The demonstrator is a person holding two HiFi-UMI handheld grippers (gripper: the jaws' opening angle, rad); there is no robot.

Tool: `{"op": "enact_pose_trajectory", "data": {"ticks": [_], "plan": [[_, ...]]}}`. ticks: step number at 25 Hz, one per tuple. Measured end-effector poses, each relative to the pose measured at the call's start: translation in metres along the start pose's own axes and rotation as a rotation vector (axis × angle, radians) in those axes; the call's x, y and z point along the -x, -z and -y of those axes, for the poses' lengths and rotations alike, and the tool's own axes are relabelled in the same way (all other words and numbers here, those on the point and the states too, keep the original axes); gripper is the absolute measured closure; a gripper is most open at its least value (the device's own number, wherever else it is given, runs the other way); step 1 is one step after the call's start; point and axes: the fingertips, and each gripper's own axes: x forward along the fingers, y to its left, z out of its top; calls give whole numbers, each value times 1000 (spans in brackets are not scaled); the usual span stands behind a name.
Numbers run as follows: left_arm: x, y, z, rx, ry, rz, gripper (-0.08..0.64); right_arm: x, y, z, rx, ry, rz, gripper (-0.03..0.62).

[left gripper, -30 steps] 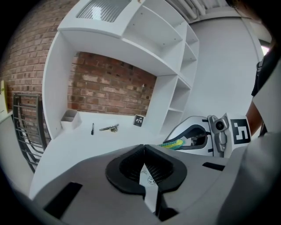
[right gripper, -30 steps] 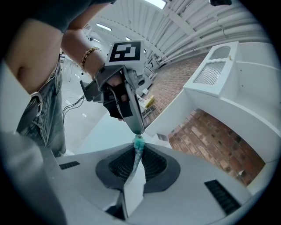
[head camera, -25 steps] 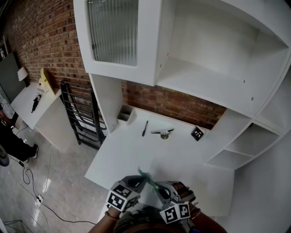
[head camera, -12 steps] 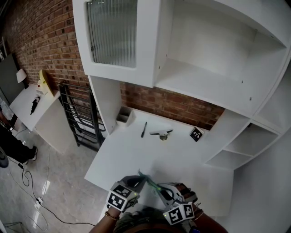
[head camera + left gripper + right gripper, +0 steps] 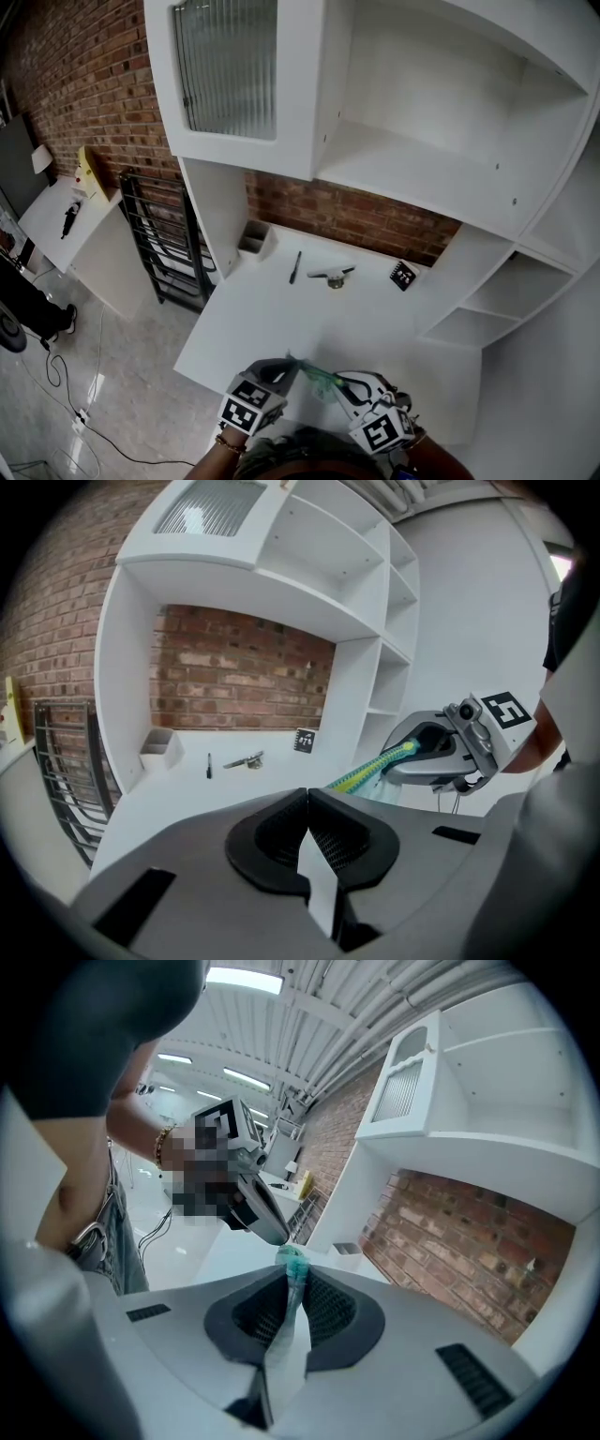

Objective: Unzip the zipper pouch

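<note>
Left gripper [image 5: 308,795], right gripper [image 5: 292,1272], both shut.

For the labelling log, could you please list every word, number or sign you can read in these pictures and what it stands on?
No words or numbers can be read anywhere.
Card on the desk: a black-and-white square pattern, no letters.
Cubes on the left gripper and right gripper: square patterns only.
Pouch held between them: no print visible.

Mostly hidden between left tool [image 5: 287,366] and right tool [image 5: 336,384]: zipper pouch [image 5: 315,375]. Too small to identify, on bench [image 5: 253,328]: slim dark item [image 5: 296,266], metallic item [image 5: 335,274]. Cut off by left edge: person [image 5: 33,305].
</note>
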Motion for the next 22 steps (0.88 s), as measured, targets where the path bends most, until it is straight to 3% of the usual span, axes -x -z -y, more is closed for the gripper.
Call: {"op": "enact_pose_trajectory", "data": {"ticks": [6, 16, 22], "plan": [[5, -8, -8, -13, -18, 19, 557, 3, 3, 12, -49, 11, -13, 560], [6, -22, -14, -31, -33, 45, 557, 0, -1, 23, -45, 25, -8, 560], [5, -22, -19, -3, -37, 52, 557, -2, -2, 19, -38, 16, 1, 560]]}}
